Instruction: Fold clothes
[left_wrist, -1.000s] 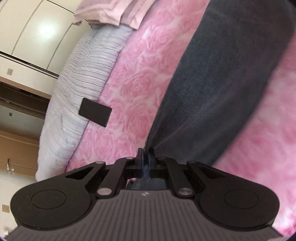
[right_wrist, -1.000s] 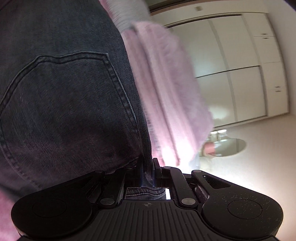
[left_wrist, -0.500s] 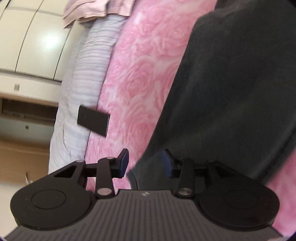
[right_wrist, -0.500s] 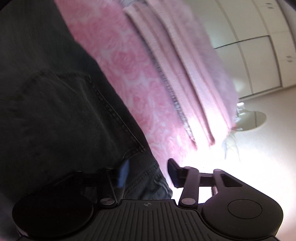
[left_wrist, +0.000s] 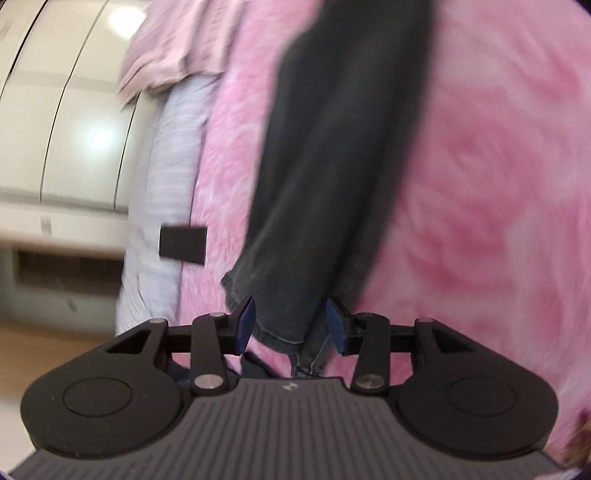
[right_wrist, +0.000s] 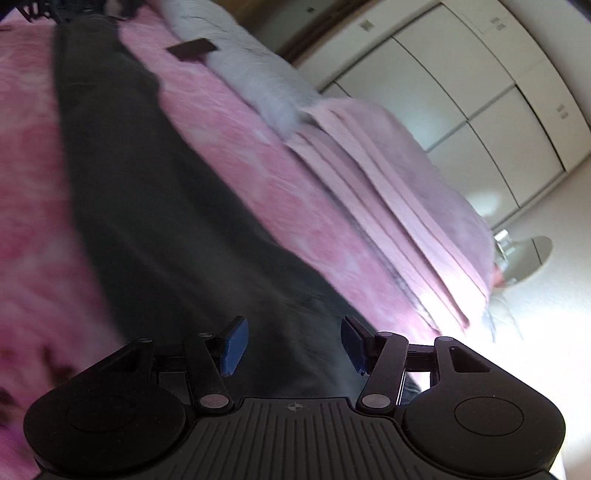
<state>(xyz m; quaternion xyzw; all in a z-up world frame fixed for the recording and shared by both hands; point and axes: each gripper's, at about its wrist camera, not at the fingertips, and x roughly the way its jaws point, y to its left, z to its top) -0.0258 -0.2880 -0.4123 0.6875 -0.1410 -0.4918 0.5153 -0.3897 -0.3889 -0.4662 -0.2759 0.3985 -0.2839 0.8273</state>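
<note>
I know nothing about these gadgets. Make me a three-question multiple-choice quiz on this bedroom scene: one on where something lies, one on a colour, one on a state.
1. Where does the small dark flat object lie?
A. at the bed's edge, where the pink cover meets the grey bedding
B. on top of the jeans
C. on the floor

2. What colour is the rose-patterned bed cover?
A. green
B. pink
C. white

3. How do the left gripper and right gripper stand?
A. both open
B. both shut on cloth
C. one open, one shut

Answers:
1 A: it straddles the seam beside the grey bedding.
2 B: pink roses show around the dark jeans.
3 A: each view shows a wide gap between the blue pads.
</note>
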